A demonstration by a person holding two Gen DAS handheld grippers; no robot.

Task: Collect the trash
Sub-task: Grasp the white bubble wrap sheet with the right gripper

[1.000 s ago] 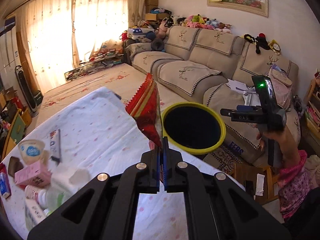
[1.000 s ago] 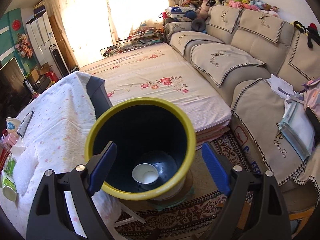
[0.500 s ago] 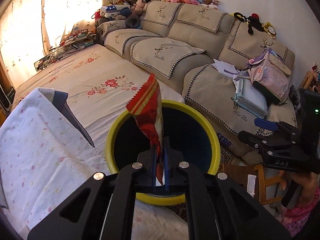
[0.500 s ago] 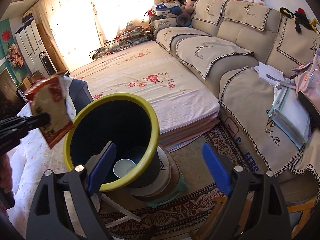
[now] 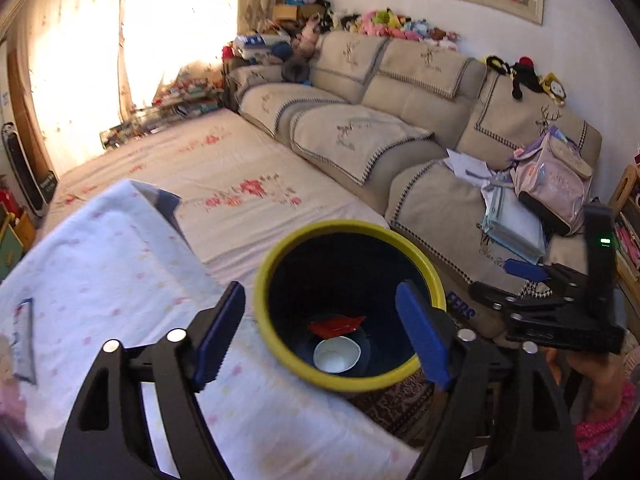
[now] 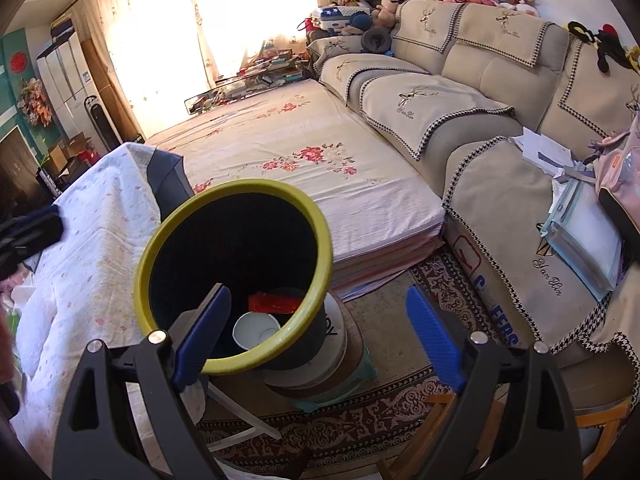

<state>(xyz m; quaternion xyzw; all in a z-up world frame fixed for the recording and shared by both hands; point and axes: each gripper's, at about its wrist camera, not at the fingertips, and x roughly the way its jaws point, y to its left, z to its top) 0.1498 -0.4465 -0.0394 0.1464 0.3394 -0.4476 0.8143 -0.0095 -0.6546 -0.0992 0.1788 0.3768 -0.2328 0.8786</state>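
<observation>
Left tongs (image 5: 320, 336) agape over bin (image 5: 264, 280)

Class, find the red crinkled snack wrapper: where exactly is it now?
In both wrist views the red crinkled snack wrapper lies at the bottom of the yellow-rimmed dark bin, just behind the white paper cup.

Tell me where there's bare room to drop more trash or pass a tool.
Bare: the floral white tablecloth left of the yellow-rimmed dark bin, and the flowered pink mattress behind it. Inside the bin, the red snack wrapper and white paper cup cover only the bottom. Crowded: the beige sofa's right end and the right tool beside the bin.
</observation>
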